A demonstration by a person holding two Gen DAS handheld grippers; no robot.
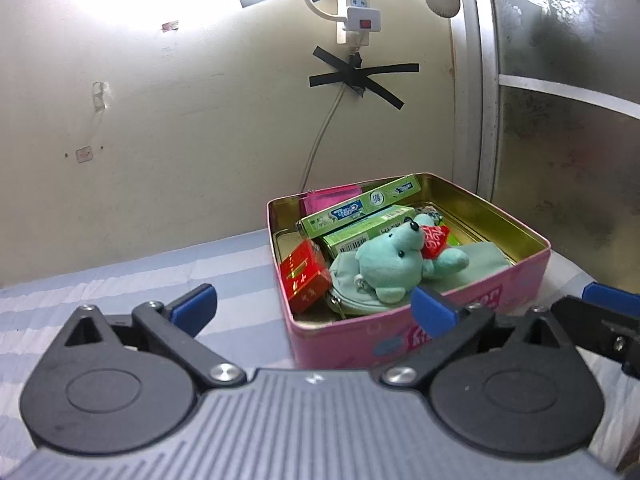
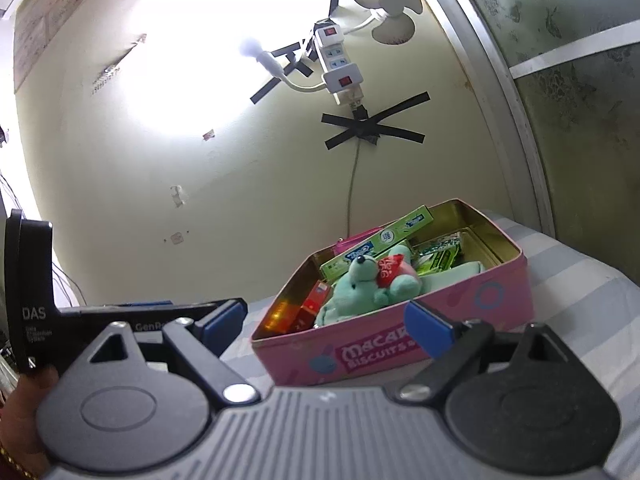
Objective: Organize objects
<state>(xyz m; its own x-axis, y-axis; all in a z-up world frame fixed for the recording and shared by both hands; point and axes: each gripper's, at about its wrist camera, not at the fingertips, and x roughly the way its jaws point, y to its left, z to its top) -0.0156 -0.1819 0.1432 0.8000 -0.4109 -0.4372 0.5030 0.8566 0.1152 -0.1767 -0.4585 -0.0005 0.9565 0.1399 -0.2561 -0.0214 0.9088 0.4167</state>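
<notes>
A pink biscuit tin stands open on a striped bed sheet. In it lie a teal plush bear with a red scarf, a teal coin purse, a red box, green toothpaste boxes and a pink item. My left gripper is open and empty, just in front of the tin. The tin also shows in the right wrist view, with the bear on top. My right gripper is open and empty, in front of the tin.
A cream wall rises behind the bed, with a power strip and a cable taped on. A metal-framed patterned glass door stands at the right. The other gripper's body shows at the left of the right wrist view.
</notes>
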